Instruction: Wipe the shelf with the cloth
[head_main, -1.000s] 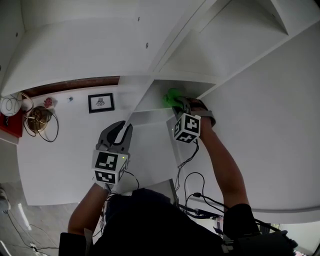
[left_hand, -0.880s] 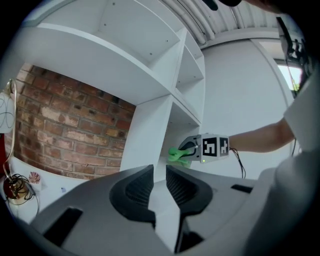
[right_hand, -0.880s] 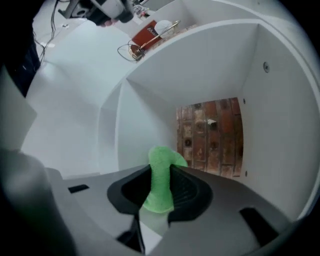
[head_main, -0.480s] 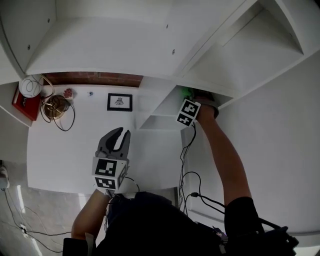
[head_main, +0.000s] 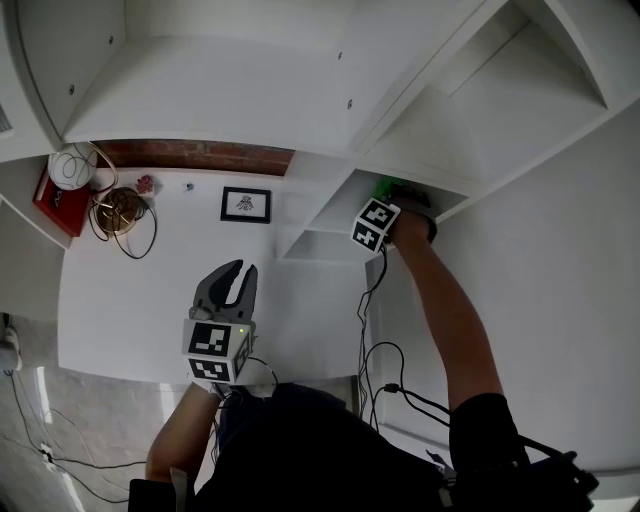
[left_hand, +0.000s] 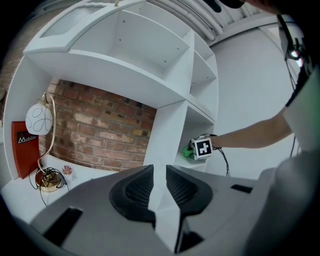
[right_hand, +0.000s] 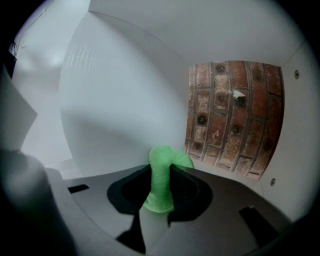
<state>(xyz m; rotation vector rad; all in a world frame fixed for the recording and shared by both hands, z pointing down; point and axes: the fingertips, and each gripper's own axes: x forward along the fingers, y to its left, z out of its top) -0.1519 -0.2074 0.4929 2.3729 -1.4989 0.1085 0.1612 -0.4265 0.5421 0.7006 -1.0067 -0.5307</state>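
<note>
wiping is the step in hand. cloth: green, bunched into a narrow fold, pinched between the jaws of the right gripper, with its free end curling out beyond the tips. location: inside the small right-hand compartment of the shelf, toward its far end, near the brick back. whether the cloth bears on the board cannot be told, as the gripper's own body hides the contact.

judgement on doing the step well: the fold presents only a small face, so each pass will likely clean a narrow strip. advise tilting the tips down until the free end lies flat on the board. then draw straight, overlapping strokes from the far brick toward the near edge, with the clamp firm so the cloth does not pull out as it drags. the corner where the board meets the white side panel needs a deliberate pass. the cable hanging off the right gripper should be kept off the near edge.

left gripper: jaws a little apart, nothing between them, held well left of the compartment and nearer, over the white counter. it takes no part in the wipe and is best kept out of the compartment.
</note>
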